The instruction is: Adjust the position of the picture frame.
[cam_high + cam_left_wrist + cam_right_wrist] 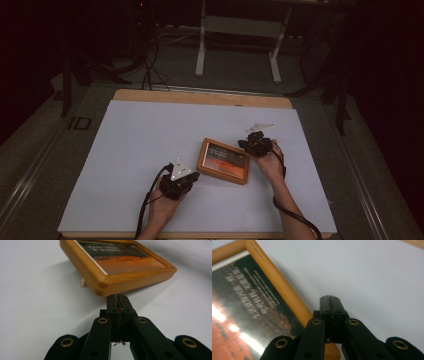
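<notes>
1. Left tongs (117, 298): jaws pressed together with nothing between them, at lower centre of the left gripper view; the tips sit just below the near corner of the picture frame (117, 267), apparently touching or almost touching its underside. In the high view the left tongs (186, 181) lie at lower centre, just left of the frame.

2. Right tongs (329, 300): likewise clenched and empty, lying over the frame's wooden edge at lower centre of the right gripper view. In the high view the right tongs (250, 145) sit at the frame's upper right corner.

3. Picture frame (223, 161): at centre of the high view, between the two tongs, on the white counter (140, 140). The left gripper view shows it tilted, the near edge raised off the counter, with a pale peg (83, 283) under it, probably a stand leg.

4. Handling, by judgement: a stiff wooden moulding, moderately light, that will not flex. The glossy face (242, 315) throws back lamp glare and is likely glass or acrylic, so fragile and slippery.

5. Where to hold, by judgement: pinch the wooden rim on opposite sides, clear of the glazing; rounded varnished edges may slip, so grip squarely across the moulding.
</notes>
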Demonstrator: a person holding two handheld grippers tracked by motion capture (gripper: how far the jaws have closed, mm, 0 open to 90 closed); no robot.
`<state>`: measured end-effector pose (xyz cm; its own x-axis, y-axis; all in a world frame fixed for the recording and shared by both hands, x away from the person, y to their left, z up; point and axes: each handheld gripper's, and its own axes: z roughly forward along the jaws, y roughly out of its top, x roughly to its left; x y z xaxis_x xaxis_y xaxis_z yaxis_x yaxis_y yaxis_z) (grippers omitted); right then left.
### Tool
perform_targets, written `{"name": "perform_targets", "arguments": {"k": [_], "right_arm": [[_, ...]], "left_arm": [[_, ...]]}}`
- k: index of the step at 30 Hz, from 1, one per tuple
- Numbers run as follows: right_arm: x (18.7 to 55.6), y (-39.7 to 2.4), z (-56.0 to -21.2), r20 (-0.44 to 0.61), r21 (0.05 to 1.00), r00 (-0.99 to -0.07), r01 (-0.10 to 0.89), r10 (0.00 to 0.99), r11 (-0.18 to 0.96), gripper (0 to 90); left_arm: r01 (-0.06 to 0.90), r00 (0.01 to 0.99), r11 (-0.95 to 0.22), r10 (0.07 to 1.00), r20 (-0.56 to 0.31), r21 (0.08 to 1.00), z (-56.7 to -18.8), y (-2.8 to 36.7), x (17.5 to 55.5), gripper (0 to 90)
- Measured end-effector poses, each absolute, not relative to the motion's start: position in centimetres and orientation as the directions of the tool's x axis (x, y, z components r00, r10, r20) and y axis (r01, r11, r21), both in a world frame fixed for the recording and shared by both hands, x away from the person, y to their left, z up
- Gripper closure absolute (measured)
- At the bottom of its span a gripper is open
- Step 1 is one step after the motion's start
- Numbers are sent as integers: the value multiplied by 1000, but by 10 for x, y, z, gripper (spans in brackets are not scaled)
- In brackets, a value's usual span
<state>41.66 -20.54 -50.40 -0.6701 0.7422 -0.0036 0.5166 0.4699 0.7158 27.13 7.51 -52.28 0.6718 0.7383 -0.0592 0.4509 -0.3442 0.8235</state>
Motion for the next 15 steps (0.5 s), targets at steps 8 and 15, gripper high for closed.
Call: {"name": "perform_targets", "arguments": {"k": [8, 15], "right_arm": [[426, -206, -514, 16, 679, -662, 557, 749, 478, 900], [426, -206, -515, 43, 650, -681, 574, 731, 497, 900]], "left_arm": [[436, 677, -375, 736, -23, 818, -527, 63, 279, 891], [449, 656, -372, 754, -18, 812, -526, 66, 281, 891]]}}
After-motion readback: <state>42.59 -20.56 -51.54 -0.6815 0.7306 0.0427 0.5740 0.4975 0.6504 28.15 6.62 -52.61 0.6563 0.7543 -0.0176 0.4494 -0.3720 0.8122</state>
